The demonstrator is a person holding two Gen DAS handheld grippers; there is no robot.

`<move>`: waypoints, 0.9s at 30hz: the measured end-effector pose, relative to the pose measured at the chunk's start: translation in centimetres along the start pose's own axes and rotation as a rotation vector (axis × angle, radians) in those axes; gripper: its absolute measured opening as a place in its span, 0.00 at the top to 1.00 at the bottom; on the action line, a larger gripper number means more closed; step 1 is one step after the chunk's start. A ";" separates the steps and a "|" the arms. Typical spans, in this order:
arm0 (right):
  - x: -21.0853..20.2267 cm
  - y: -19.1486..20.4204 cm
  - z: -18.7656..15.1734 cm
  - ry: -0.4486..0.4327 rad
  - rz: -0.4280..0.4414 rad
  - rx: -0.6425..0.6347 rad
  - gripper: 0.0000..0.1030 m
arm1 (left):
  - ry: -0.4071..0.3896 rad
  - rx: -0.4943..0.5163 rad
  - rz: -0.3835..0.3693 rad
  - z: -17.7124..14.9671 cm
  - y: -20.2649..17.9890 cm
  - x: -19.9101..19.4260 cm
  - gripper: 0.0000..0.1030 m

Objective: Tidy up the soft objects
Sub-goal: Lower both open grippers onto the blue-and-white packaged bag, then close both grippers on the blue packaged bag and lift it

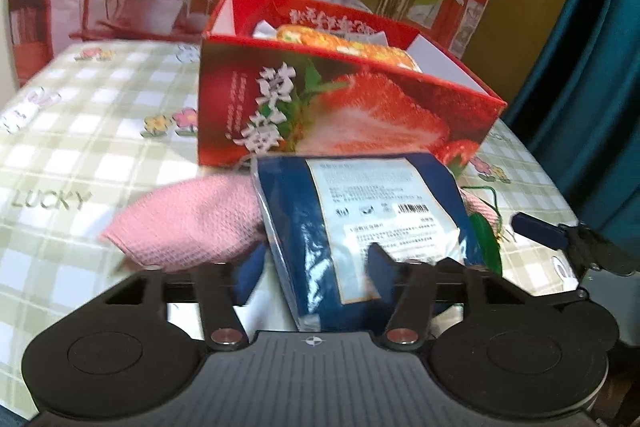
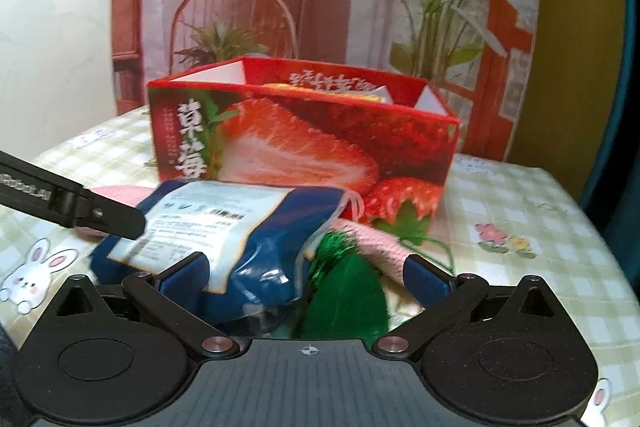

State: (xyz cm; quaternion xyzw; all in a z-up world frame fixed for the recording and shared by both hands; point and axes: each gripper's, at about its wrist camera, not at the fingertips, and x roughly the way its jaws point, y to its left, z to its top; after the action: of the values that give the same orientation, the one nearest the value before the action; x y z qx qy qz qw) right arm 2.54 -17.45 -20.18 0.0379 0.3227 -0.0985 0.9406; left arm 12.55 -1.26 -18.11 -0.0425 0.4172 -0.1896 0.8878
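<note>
1. On the checked surface, before the red strawberry box, lie a blue plastic packet, a pink knitted cloth and a green tassel
2. One orange item is already boxed; three remain
3. Left gripper fingers clench the glossy, crumpled packet; right gripper fingers spread wide, released

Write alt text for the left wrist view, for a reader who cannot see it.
The left gripper grips a blue plastic packet lying over a pink knitted cloth on the checked tablecloth. Behind stands an open red strawberry box.
</note>
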 end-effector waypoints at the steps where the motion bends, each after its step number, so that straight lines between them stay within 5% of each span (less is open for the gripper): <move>1: 0.0 0.1 0.0 -0.002 0.003 -0.010 0.04 | 0.005 -0.004 -0.006 -0.3 0.1 0.1 0.53; 3: -0.2 0.3 0.0 -0.008 0.016 -0.032 0.12 | 0.008 -0.014 -0.021 -0.5 0.2 0.3 0.55; 5: -0.7 0.4 0.2 -0.018 0.045 -0.036 0.33 | 0.007 -0.008 -0.027 -0.8 0.1 0.2 0.55; 11: -1.0 0.3 0.1 -0.016 0.123 -0.020 0.57 | 0.017 0.010 -0.030 -1.4 0.1 0.6 0.55; 27: 0.0 -0.1 -0.6 -0.001 0.152 -0.003 0.60 | 0.033 -0.044 -0.100 -1.9 0.9 1.0 0.53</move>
State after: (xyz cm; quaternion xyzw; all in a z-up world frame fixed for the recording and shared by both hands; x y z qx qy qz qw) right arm 2.14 -17.42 -20.65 0.0610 0.3187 -0.0264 0.9455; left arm 12.03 -0.62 -20.28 -0.0798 0.4334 -0.2251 0.8690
